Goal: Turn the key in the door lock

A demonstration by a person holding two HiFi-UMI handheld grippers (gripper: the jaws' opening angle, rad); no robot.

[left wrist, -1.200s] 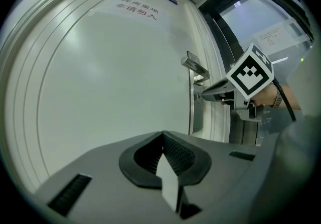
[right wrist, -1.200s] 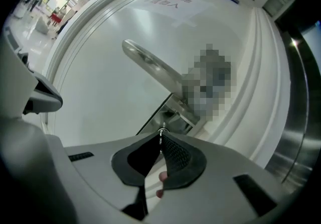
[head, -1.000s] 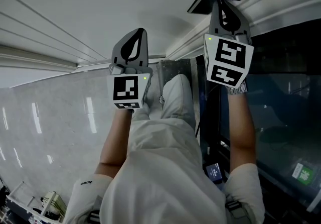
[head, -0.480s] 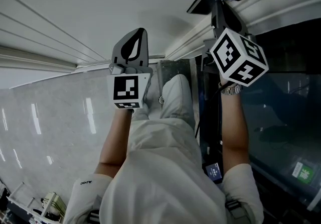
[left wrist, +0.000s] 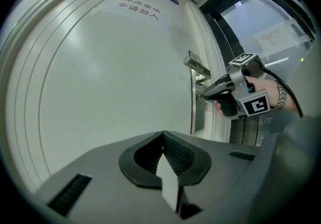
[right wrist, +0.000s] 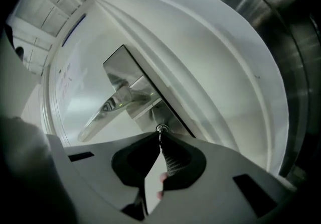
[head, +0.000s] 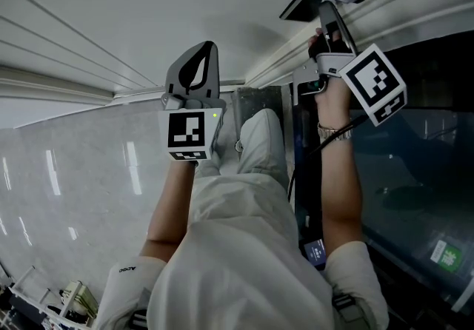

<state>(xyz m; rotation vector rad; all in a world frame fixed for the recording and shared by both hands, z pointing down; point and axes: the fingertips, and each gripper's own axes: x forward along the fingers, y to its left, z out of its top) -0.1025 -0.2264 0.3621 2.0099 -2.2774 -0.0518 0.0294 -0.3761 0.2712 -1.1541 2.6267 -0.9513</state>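
Your head camera looks steeply down past your torso (head: 244, 247) toward the door (head: 185, 3). Your left gripper view faces that door from farther back; the right one sits close, sharing the lever handle (left wrist: 196, 65).

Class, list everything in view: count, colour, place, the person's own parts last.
door: one, white, ahead of both grippers
lock plate: one, silver, at the door's edge
door handle: one, silver lever, on the lock plate
key: one, metal, in the lock plate below the door handle
glass panel: one, dark, right of the door
floor: grey, head view's left
wristwatch: one, silver, right wrist
left gripper: one, grey, shut, empty
right gripper: one, grey, shut on the key
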